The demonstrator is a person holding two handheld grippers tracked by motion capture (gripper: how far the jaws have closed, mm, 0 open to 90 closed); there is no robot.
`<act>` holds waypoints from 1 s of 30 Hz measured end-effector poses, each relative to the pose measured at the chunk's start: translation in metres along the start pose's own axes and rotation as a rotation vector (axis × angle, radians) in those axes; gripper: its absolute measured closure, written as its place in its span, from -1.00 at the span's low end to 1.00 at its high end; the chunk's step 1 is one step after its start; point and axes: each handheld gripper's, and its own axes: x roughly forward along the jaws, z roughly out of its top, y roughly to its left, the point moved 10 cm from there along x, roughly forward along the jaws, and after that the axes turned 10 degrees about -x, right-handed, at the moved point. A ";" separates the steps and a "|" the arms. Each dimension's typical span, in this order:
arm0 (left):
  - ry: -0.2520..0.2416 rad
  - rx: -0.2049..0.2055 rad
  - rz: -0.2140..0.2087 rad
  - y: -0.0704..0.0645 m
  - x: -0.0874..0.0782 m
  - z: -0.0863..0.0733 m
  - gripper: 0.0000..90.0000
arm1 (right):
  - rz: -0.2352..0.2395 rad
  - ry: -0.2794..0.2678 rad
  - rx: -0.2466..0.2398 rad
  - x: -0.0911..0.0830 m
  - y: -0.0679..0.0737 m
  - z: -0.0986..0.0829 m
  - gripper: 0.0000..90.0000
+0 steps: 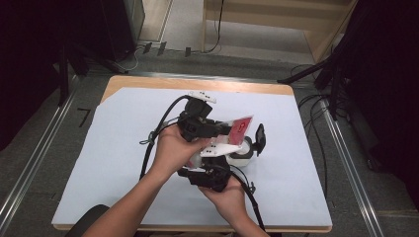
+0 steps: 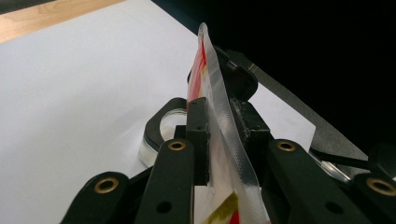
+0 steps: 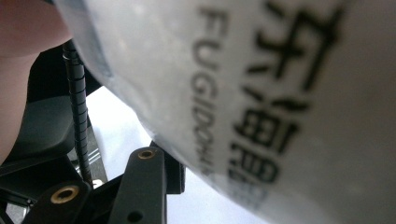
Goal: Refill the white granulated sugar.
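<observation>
Pouch (image 1: 236,132), red and white, is held up above the glass jar (image 1: 243,150) mid-table, left gripper (image 2: 219,140) clamped on its sealed edge, right gripper (image 1: 210,174) state unclear; seal looks unopened, likely nothing poured yet.

Two grippers work at the centre of the high view, the left gripper (image 1: 225,129) above the right gripper (image 1: 217,168), with one packet (image 1: 240,129) between them. One round clear container (image 1: 243,150) with a black lid stands just right of them on one white sheet (image 1: 113,148).
</observation>
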 end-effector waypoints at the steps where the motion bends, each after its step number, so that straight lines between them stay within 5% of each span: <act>1: -0.002 0.000 -0.004 0.000 0.000 0.000 0.75 | 0.000 0.000 0.000 0.000 0.000 0.000 0.41; 30: -0.015 0.003 -0.002 0.000 -0.002 0.002 0.75 | 0.001 0.004 -0.012 0.000 0.001 0.002 0.41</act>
